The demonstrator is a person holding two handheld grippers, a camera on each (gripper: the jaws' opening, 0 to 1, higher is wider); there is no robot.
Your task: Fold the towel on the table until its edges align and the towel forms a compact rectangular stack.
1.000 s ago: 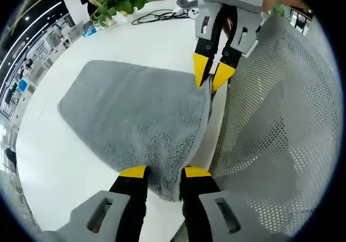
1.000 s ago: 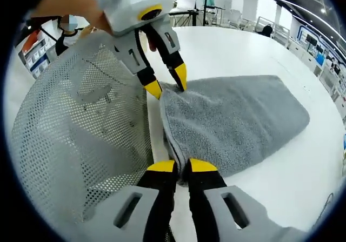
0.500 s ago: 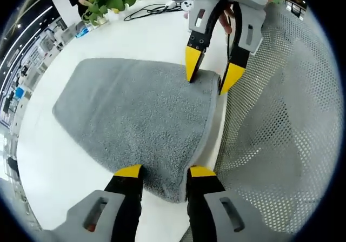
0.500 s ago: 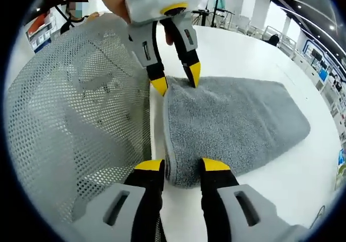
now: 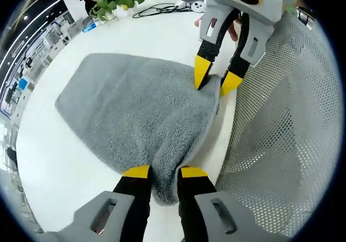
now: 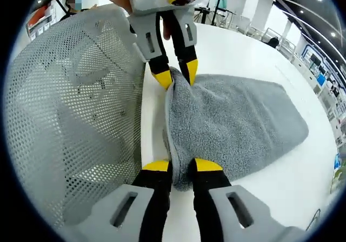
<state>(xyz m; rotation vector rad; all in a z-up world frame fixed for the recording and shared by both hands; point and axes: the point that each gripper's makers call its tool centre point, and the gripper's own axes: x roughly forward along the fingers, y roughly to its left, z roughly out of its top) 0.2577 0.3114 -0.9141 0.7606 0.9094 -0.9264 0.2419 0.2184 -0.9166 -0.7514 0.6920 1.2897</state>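
The white table (image 5: 135,31) carries the gray towel (image 5: 130,107), spread flat up to the table's near edge beside a mesh chair back (image 5: 281,123). The left gripper (image 5: 164,172) and the right gripper (image 6: 181,165) each pinch a near corner of the towel.

Bright, even overhead light washes the white table (image 5: 65,161) almost featureless, with soft shadows. Both views stay sharp centrally, bending and blurring slightly toward the edges.
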